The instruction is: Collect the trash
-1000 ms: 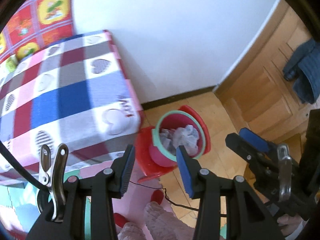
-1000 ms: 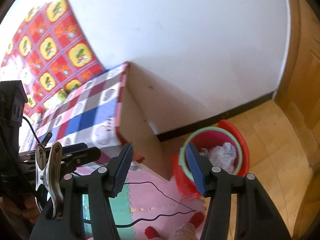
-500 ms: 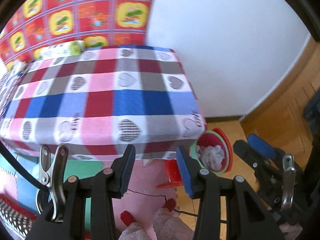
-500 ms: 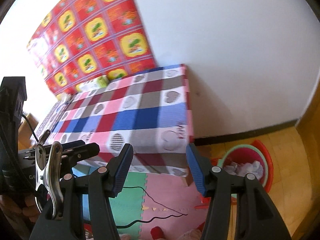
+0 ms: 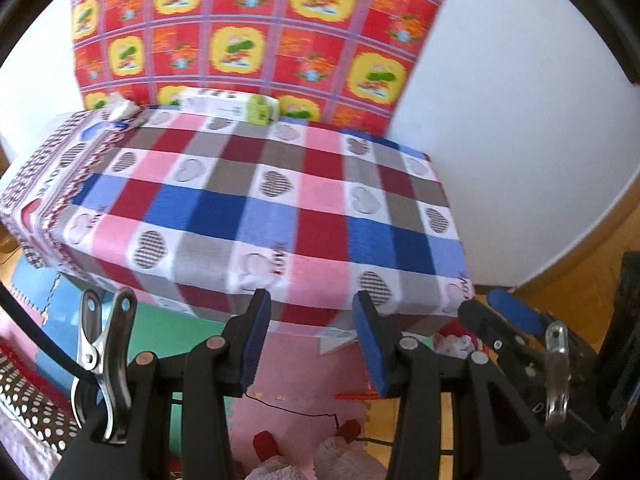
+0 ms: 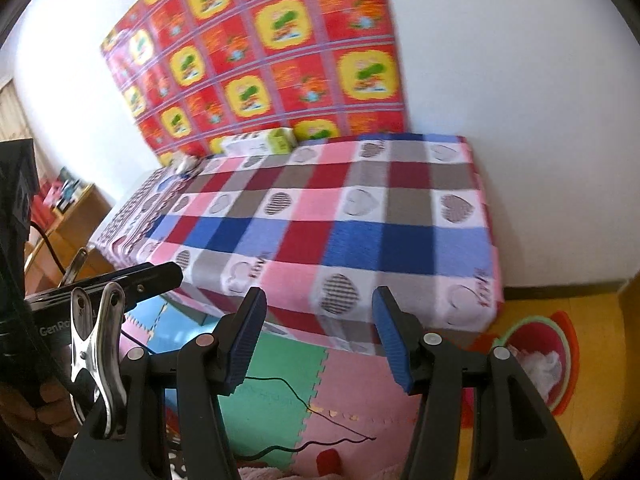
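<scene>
A table under a checked heart-print cloth (image 5: pixel 256 216) (image 6: pixel 344 224) fills both views. At its far left corner lies a small crumpled white thing (image 5: pixel 122 110) (image 6: pixel 184 164), blurred. Beside it stands a white and green box (image 5: pixel 228 106) (image 6: pixel 260 142). The red bin with a green rim (image 6: pixel 536 360) sits on the floor right of the table, with white crumpled paper inside; the left wrist view shows only a sliver of the bin (image 5: pixel 452 340). My left gripper (image 5: pixel 312 340) and right gripper (image 6: pixel 318 340) hover before the table's near edge, both open with nothing between the blue pads.
Pink, green and blue foam mats (image 6: pixel 280 384) cover the floor under the table, crossed by a thin black cable (image 6: pixel 312 412). A red and yellow patterned sheet (image 5: pixel 248 28) hangs behind the table. Wooden furniture (image 6: pixel 76 216) stands far left. Wooden floor (image 6: pixel 592 312) lies right.
Both views have swung from the bin and the floor up and left onto the tabletop. The bin has slid to the lower right edge. The jaws of both grippers stand as before.
</scene>
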A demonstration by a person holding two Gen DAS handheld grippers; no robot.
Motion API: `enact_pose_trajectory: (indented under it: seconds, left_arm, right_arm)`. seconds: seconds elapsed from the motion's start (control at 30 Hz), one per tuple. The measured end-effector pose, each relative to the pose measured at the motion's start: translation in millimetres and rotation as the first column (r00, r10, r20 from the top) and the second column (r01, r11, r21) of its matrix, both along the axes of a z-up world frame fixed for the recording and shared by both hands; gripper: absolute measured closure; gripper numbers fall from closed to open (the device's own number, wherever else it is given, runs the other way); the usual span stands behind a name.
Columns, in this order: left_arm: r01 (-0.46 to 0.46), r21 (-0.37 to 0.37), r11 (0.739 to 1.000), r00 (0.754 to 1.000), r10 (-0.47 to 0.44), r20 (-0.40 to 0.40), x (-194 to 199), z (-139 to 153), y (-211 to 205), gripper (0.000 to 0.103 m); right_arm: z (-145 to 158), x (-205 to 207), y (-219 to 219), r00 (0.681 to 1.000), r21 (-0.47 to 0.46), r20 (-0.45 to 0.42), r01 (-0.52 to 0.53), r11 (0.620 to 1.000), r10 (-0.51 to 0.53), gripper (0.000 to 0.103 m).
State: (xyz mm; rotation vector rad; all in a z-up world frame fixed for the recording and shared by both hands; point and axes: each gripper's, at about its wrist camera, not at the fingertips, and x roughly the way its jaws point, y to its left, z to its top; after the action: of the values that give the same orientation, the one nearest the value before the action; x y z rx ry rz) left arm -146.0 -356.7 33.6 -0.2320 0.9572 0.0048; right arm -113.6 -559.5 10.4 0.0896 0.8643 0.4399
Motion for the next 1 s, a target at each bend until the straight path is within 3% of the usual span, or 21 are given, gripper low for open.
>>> enact_pose_trajectory:
  seconds: [0.23, 0.5, 1.0]
  left_arm:
    - [-0.113, 0.009, 0.994, 0.993, 0.113, -0.014, -2.2, 0.6, 48.4, 0.059]
    - [-0.252, 0.018, 0.968, 0.968, 0.252, -0.019, 10.2, 1.4, 93.1, 0.059]
    - [-0.471, 0.018, 0.882, 0.881, 0.472, -0.038, 45.9, -4.8, 161.0, 0.059]
  right_arm:
    - [1.5, 17.0, 56.0, 0.993, 0.025, 0.012, -0.119, 0.993, 0.118, 0.047]
    - [-0.1, 49.9, 112.6, 0.964, 0.038, 0.023, -0.265, 0.963, 0.264, 0.047]
    - [-8.6, 120.5, 180.5, 0.905, 0.029, -0.02, -0.425, 0.905, 0.425, 0.047]
